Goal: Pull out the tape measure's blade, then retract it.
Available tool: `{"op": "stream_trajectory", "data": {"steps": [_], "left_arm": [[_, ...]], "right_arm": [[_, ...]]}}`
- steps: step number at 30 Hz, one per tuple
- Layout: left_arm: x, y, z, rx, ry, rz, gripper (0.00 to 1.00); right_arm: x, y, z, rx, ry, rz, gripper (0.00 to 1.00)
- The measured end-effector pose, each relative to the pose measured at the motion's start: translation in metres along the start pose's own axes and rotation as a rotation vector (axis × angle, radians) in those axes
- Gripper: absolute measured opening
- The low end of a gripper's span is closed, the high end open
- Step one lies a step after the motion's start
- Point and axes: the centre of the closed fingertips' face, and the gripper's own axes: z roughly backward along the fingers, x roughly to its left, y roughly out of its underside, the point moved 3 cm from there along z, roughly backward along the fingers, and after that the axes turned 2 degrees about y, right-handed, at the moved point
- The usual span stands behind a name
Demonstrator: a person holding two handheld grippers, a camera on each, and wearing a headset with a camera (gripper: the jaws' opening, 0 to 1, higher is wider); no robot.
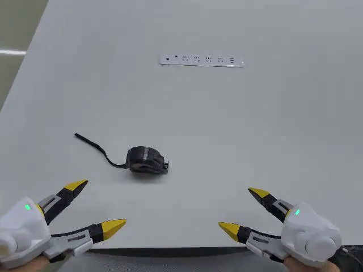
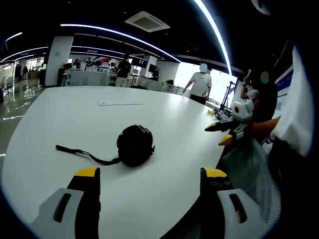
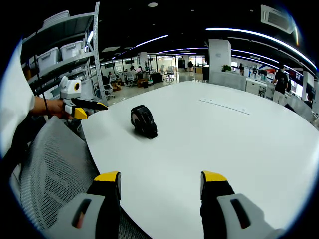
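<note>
Black tape measure (image 1: 146, 160) lies mid-bench on the white bench (image 1: 255, 130), its strap (image 1: 93, 146) pointing to 10 o'clock. The left gripper (image 1: 104, 202) at 7 o'clock and the right gripper (image 1: 236, 208) at 5 o'clock both have jaws spread wide.

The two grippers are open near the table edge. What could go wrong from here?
First, the round black tape measure lies loose on the smooth white table; the open left gripper or right gripper may push it away instead of gripping it. Second, its thin black wrist strap might catch in a jaw.
</note>
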Motion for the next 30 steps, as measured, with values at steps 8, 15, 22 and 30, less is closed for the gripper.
{"op": "stream_trajectory", "data": {"steps": [8, 15, 22, 30], "left_arm": [[0.001, -0.005, -0.003, 0.012, 0.026, -0.020, 0.81], [0.013, -0.007, -0.007, 0.043, 0.054, -0.066, 0.81], [0.021, -0.006, -0.016, 0.085, 0.103, -0.113, 0.79], [0.026, -0.007, -0.030, 0.111, 0.161, -0.143, 0.77]], "right_arm": [[0.002, -0.003, -0.002, -0.020, -0.030, 0.000, 0.61], [0.002, -0.006, -0.011, -0.031, -0.078, 0.001, 0.60], [0.005, -0.008, -0.020, -0.032, -0.128, 0.004, 0.58], [0.002, -0.013, -0.030, -0.037, -0.166, 0.016, 0.56]]}}
